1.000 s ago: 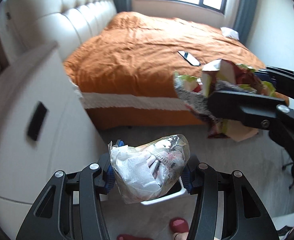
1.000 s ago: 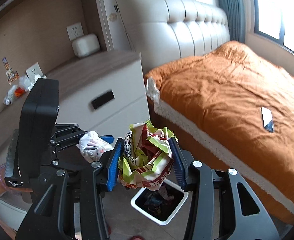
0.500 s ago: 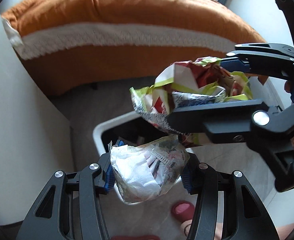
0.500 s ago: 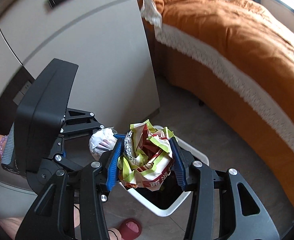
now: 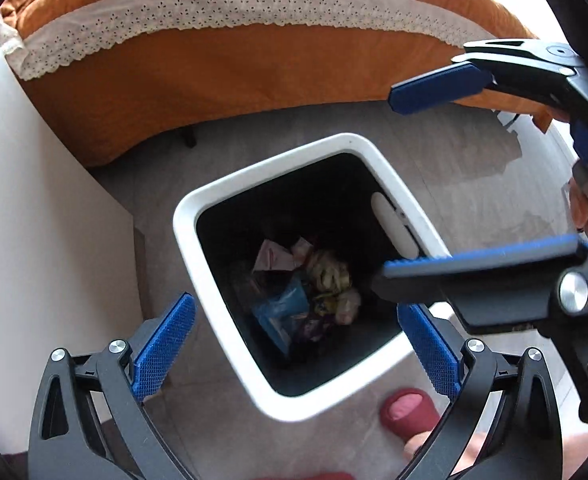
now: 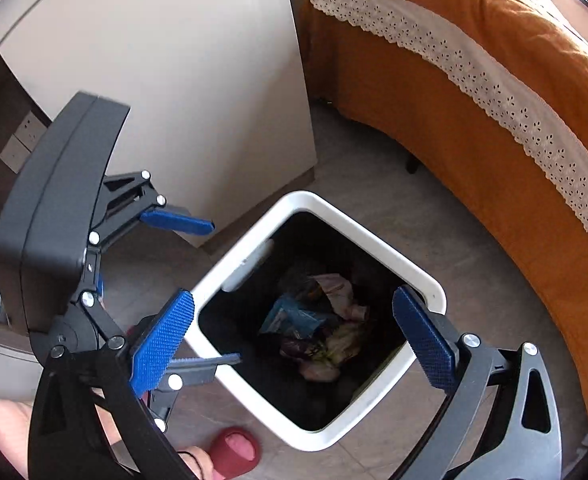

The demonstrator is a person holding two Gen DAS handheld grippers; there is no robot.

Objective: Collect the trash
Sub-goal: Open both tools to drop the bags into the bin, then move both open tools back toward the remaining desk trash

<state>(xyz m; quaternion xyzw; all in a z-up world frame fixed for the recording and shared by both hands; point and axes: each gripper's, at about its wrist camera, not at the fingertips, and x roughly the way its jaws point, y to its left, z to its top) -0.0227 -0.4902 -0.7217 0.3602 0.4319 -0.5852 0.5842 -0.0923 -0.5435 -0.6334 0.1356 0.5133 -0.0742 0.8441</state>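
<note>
A white square trash bin (image 5: 213,280) with a black liner stands on the floor; it also shows in the right wrist view (image 6: 422,276). Several crumpled wrappers and bags (image 5: 306,284) lie at its bottom, also seen in the right wrist view (image 6: 322,328). My left gripper (image 5: 298,340) is open and empty, right above the bin. My right gripper (image 6: 294,336) is open and empty too, over the bin mouth. In the left wrist view the right gripper (image 5: 414,184) reaches in from the right.
A bed with an orange cover and white lace trim (image 5: 221,52) runs behind the bin. A white nightstand panel (image 6: 173,80) stands beside it. A foot in a red slipper (image 5: 410,412) is on the floor near the bin.
Both grippers have tilted down over the bin and opened. The clear bag of tissues and the crumpled snack bag have left the jaws and now lie in the bin.
</note>
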